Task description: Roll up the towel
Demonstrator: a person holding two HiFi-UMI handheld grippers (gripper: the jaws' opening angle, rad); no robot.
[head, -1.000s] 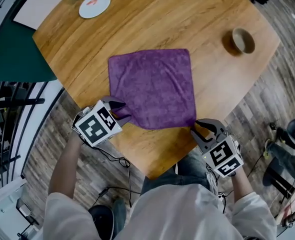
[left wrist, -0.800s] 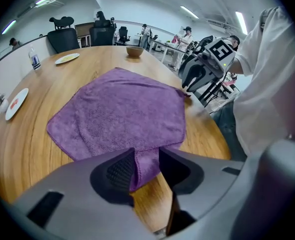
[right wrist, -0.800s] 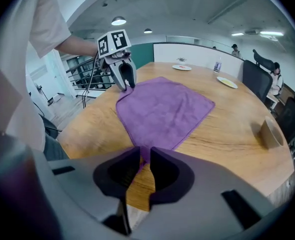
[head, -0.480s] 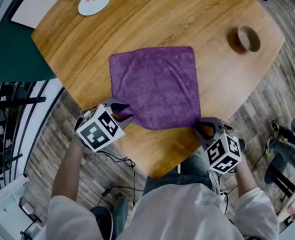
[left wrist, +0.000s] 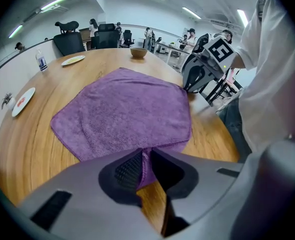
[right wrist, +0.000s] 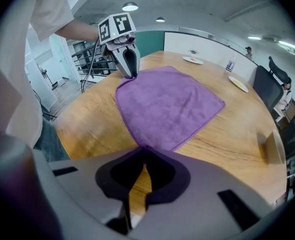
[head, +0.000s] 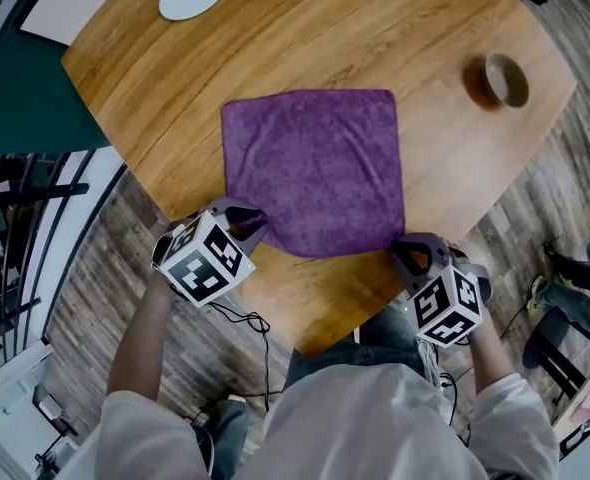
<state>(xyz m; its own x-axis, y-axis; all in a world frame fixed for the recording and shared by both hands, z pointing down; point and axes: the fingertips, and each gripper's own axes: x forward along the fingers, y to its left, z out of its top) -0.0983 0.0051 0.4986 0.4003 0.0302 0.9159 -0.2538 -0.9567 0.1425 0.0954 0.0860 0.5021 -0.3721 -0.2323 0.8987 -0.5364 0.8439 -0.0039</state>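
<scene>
Jaws: your left gripper [head: 247, 223] is closing w/ a towel [head: 313, 168] corner pinched between its pads; right gripper [head: 407, 253] has its jaws together on the other near corner. Rest of the towel lies flat on the table [head: 275, 38] ahead of both tips. Looks soft, light, floppy, so grip at the corners, evenly
</scene>
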